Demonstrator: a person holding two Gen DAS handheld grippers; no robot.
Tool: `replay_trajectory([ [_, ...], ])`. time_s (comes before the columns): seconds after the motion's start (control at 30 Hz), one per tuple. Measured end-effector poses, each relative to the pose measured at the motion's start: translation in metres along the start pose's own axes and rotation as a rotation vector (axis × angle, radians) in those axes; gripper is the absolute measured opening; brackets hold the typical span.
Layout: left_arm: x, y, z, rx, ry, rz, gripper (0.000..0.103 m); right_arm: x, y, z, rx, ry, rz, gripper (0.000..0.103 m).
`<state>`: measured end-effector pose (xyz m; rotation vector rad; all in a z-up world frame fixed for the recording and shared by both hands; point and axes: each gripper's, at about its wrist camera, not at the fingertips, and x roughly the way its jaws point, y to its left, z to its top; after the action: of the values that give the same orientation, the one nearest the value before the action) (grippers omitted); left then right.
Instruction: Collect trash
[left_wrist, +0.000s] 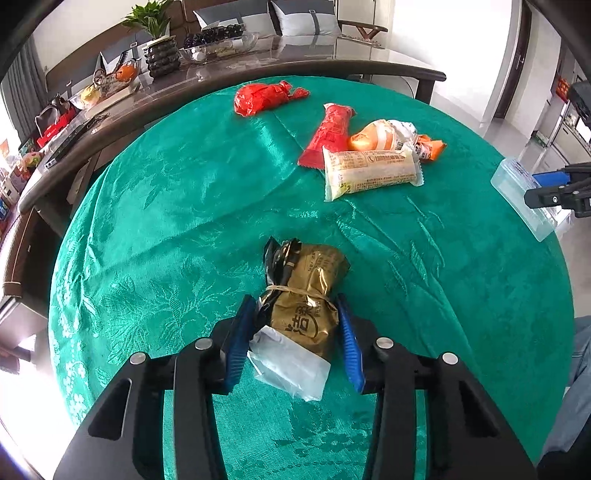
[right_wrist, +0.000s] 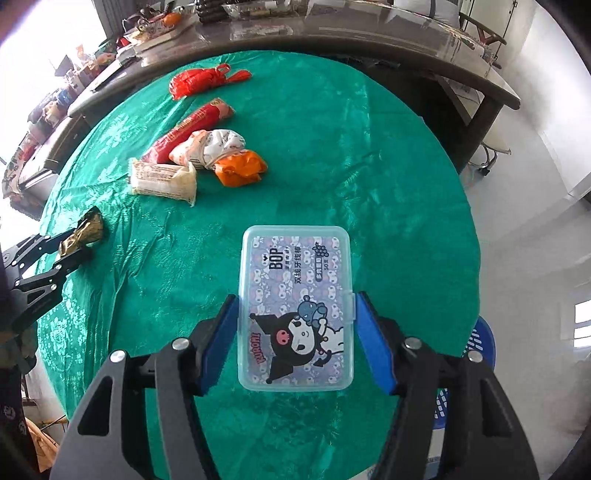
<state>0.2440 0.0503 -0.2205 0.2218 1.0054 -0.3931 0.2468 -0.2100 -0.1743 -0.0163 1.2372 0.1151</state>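
On the round table's green cloth (left_wrist: 177, 206) lies a gold and black packet (left_wrist: 306, 295) bound with a rubber band, a clear wrapper at its near end. My left gripper (left_wrist: 295, 301) is shut on it, a blue pad against each side. In the right wrist view a clear plastic floss box (right_wrist: 295, 295) with a cartoon label sits between the blue pads of my right gripper (right_wrist: 297, 297), which press on its long sides. Farther off lie a red plastic bag (left_wrist: 264, 98), a red wrapper (left_wrist: 328, 134), a cream wrapper (left_wrist: 371, 170) and an orange-white packet (left_wrist: 384, 138).
A dark side table (left_wrist: 258, 72) curves behind the round table, crowded with a potted plant (left_wrist: 159, 48), a glass bowl and small items. A blue slatted basket (right_wrist: 476, 343) stands on the floor below the table's right edge. White floor lies to the right.
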Motion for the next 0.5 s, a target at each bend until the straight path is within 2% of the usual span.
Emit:
replay_trajectory([
  [0.2,-0.025,-0.015,0.001,-0.042,-0.06,-0.069,0.041,-0.02,-0.01,-0.022,0.015,-0.048,0.097,0.062],
  [0.37,-0.04,-0.05,0.007,-0.017,-0.087,-0.126,0.041,-0.032,-0.033,-0.046,0.08,-0.069,0.189,0.062],
  [0.5,-0.046,-0.087,0.016,0.01,-0.097,-0.186,0.041,-0.047,-0.067,-0.067,0.134,-0.101,0.184,0.062],
])
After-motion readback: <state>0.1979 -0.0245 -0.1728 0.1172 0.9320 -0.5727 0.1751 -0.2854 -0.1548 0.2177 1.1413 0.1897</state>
